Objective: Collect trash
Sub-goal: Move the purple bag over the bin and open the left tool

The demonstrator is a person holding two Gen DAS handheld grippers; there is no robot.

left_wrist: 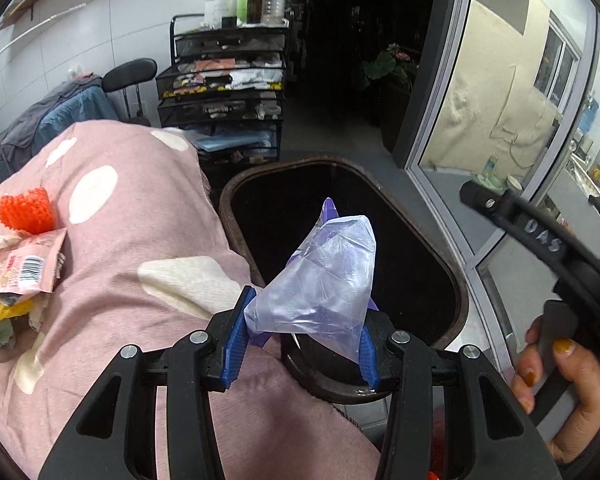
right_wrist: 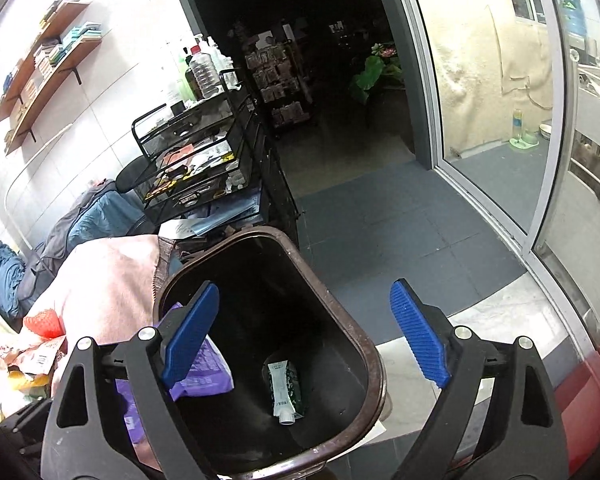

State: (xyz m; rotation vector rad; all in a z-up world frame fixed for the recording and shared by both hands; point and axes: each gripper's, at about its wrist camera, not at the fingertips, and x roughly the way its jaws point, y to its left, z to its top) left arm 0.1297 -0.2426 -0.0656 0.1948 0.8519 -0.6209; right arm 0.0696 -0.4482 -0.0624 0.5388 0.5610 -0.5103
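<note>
Left gripper (left_wrist: 304,336): jaws clenched on a purple plastic bag (left_wrist: 320,280), held above the bin's mouth.
Right gripper (right_wrist: 300,344): jaws spread wide, nothing between them.
Trash bin (right_wrist: 374,356): dark, brown rim, beside a pink blanket (left_wrist: 132,216).
Tube (right_wrist: 286,390): lies on the bin's bottom.
Other wrappers (left_wrist: 22,264): on the blanket.

Both views sharp, no motion blur. Strong fisheye bending at edges, dark vignette in corners. Daylight enters through tall glass door with grey metal frame (right_wrist: 496,152) at right; white tiled wall (right_wrist: 140,40) at left overexposed. Dark back room (left_wrist: 340,40) almost black, details lost. Inside of brown plastic trash bin (right_wrist: 268,320) dim.
</note>
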